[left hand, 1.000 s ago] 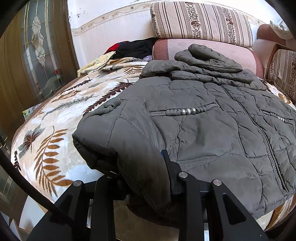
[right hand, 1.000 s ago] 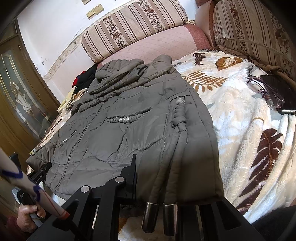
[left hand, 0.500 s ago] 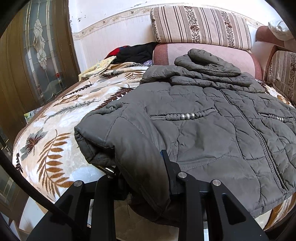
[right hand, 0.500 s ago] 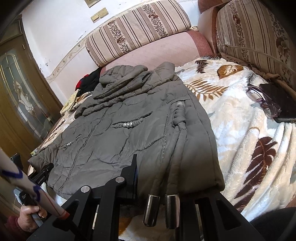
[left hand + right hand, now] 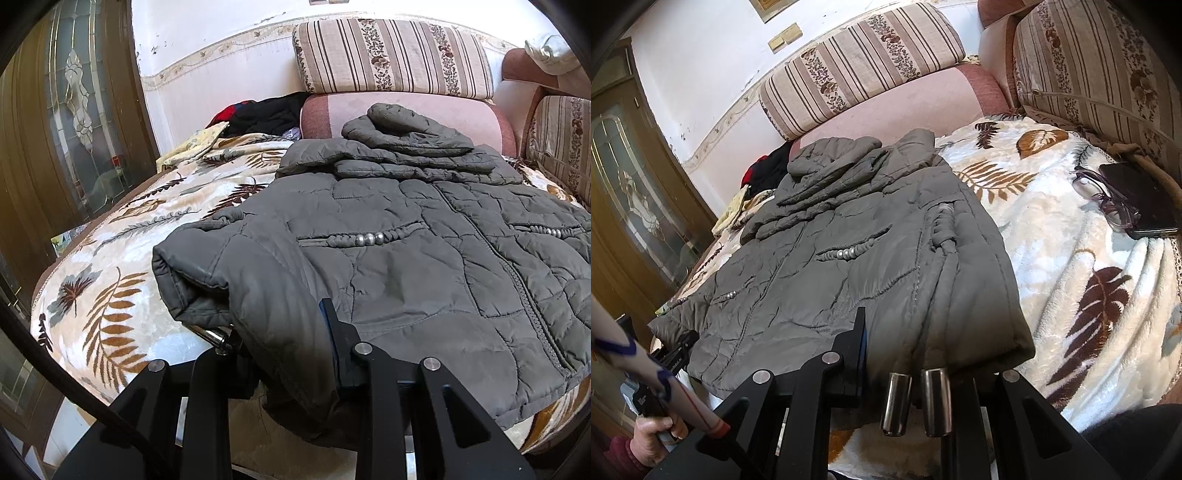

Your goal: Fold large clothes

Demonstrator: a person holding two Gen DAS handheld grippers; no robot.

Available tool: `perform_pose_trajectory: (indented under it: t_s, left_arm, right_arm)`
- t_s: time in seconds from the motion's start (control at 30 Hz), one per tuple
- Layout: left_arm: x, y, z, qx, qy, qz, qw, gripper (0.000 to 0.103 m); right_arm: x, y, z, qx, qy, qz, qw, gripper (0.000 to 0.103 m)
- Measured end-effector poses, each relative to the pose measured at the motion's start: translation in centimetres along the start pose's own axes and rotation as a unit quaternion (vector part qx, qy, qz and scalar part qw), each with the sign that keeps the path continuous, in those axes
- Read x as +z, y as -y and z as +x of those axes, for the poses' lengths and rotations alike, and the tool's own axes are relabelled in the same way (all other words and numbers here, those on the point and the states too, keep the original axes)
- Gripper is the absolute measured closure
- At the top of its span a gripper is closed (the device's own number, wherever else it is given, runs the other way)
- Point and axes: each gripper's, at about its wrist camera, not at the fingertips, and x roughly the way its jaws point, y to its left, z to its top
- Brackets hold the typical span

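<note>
Left hand-held gripper [image 5: 284, 354] pinches the near left hem corner of the grey quilted jacket [image 5: 424, 266], which lies front up on a leaf-print blanket [image 5: 122, 266] over the bed. Right hand-held gripper [image 5: 908, 354] clamps the near right hem, beside two metal cord ends [image 5: 916, 402]. Glasses [image 5: 1108, 203] rest further right. No writing is legible.
</note>
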Motion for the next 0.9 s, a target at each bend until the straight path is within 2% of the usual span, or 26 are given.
perform_pose_trajectory:
  t_s: [0.57,0.9]
  left_arm:
    - [1.0,-0.7,-0.3,-0.015,0.004,-0.009,0.9998,0.076]
    - [2.0,-0.2,-0.5,-0.01,0.013,0.002,0.9999,0.076]
  right_arm:
    - [0.9,-0.4,-0.6,-0.001,-0.001,-0.004,1.0,0.085]
    - [1.7,-1.2,-0.8,0.008,0.01,-0.009,1.0,0.085]
